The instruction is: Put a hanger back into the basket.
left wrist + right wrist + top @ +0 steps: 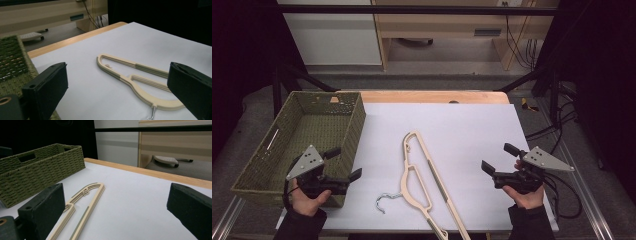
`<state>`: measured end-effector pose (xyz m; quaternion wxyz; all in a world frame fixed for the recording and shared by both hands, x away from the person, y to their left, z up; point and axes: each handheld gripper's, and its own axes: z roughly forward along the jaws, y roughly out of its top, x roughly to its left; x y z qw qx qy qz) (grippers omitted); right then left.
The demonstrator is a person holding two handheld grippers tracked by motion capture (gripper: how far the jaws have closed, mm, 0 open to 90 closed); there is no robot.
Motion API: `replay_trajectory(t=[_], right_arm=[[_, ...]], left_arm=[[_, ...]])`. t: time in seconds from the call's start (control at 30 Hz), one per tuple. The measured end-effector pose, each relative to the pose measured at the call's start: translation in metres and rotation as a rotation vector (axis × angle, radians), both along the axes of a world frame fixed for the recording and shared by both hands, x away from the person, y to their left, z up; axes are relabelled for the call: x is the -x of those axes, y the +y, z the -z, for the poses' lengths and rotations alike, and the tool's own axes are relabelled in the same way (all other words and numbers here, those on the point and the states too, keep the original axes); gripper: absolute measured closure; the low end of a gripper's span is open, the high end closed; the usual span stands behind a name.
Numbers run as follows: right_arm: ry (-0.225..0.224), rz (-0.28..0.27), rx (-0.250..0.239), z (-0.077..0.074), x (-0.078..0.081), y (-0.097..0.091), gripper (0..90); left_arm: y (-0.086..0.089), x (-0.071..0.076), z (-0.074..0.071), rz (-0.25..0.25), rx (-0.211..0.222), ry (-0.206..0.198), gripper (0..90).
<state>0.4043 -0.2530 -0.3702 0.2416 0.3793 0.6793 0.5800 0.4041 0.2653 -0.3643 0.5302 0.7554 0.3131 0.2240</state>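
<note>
On the white sheet that covers the wooden table, a cream clothes hanger with a metal hook lies flat between the two grippers, touching neither. No readable writing shows anywhere. The left gripper hovers beside the green woven basket, jaws spread wide and empty. The right gripper likewise stands open, holding nothing, well apart from the hanger.

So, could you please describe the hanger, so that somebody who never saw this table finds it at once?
Look at the white sheet covering the table, to the right of the green woven basket. The hanger lies flat near the sheet's middle. It is cream, with a thin metal hook pointing toward the person.
</note>
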Motion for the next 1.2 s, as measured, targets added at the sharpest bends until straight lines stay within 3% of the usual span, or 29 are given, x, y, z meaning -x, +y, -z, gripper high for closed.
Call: replay_trajectory(t=[0.53, 0.9, 1.0, 1.2], right_arm=[[0.012, -0.025, 0.032, 0.002, -0.001, 0.006, 2.1], [0.016, -0.028, 0.033, 0.003, -0.002, 0.008, 2.1], [0.016, -0.033, 0.034, 0.003, -0.002, 0.009, 2.1], [0.021, -0.037, 0.035, 0.003, -0.003, 0.01, 2.2]], left_arm=[[-0.039, 0.0, 0.016, 0.105, -0.077, 0.064, 4.3], [-0.066, -0.003, 0.038, 0.18, -0.205, 0.136, 6.1], [-0.074, -0.005, 0.049, 0.2, -0.243, 0.168, 8.8], [-0.083, -0.009, 0.063, 0.228, -0.28, 0.221, 17.9]])
